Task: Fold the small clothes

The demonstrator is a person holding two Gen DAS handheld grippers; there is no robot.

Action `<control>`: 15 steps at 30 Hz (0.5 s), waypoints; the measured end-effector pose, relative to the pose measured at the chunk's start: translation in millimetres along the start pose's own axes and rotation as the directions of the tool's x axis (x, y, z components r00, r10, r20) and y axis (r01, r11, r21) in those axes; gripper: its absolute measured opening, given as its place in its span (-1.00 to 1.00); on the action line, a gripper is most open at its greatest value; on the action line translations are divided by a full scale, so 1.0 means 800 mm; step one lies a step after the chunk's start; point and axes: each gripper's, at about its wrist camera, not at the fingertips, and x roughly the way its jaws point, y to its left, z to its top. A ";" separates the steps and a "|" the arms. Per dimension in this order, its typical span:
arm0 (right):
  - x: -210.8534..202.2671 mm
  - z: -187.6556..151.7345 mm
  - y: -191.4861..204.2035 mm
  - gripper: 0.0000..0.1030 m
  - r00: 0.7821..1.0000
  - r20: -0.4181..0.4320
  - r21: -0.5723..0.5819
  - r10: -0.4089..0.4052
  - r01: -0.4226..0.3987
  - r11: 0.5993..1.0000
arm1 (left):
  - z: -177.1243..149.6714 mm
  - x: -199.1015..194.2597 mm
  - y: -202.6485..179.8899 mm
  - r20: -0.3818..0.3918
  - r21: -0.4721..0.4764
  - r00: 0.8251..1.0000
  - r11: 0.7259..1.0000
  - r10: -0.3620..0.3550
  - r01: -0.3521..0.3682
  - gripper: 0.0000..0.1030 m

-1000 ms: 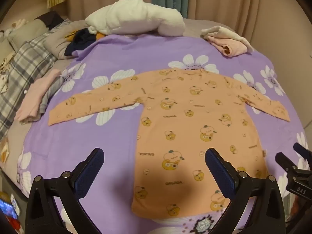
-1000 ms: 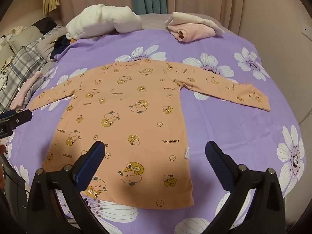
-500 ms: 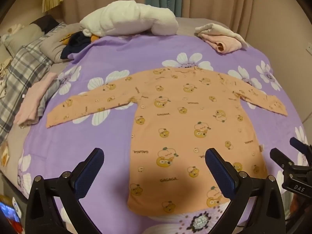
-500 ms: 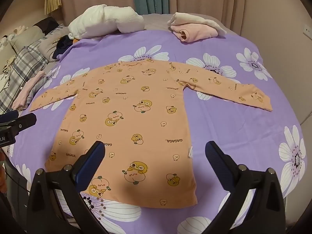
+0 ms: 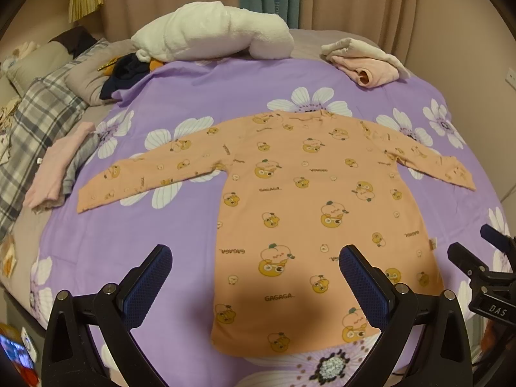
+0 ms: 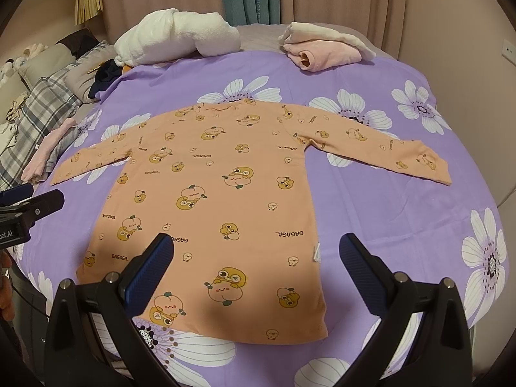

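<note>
We see bed (image 5: 58, 251) under purple flowered sheet (image 5: 225, 90). On sheet: orange shirt (image 5: 309, 200) spread flat, sleeves out. White blanket (image 5: 209, 32), folded pink garment (image 5: 367, 64) at far edge; pink-grey clothes (image 5: 61, 167) left.

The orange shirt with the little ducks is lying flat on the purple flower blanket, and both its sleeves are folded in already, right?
Not quite. The orange shirt does lie flat on the purple flower blanket, but neither sleeve is folded in. The left wrist view shows both sleeves spread straight out to the sides, and the right wrist view shows the same. Both claws, left and right, are open and hold nothing.
</note>
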 end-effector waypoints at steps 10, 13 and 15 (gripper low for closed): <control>-0.001 0.000 0.001 1.00 1.000 0.002 0.001 0.002 -0.002 1.000 | -0.001 0.000 0.000 -0.002 -0.001 1.000 1.000 -0.001 0.001 0.99; -0.001 0.000 0.001 1.00 1.000 0.002 0.000 0.001 -0.001 1.000 | -0.001 0.001 0.000 -0.003 0.000 1.000 1.000 -0.001 0.001 0.99; -0.001 0.000 0.001 1.00 1.000 0.002 0.001 0.002 -0.002 1.000 | -0.002 0.001 0.000 -0.005 -0.001 1.000 1.000 -0.003 0.003 0.99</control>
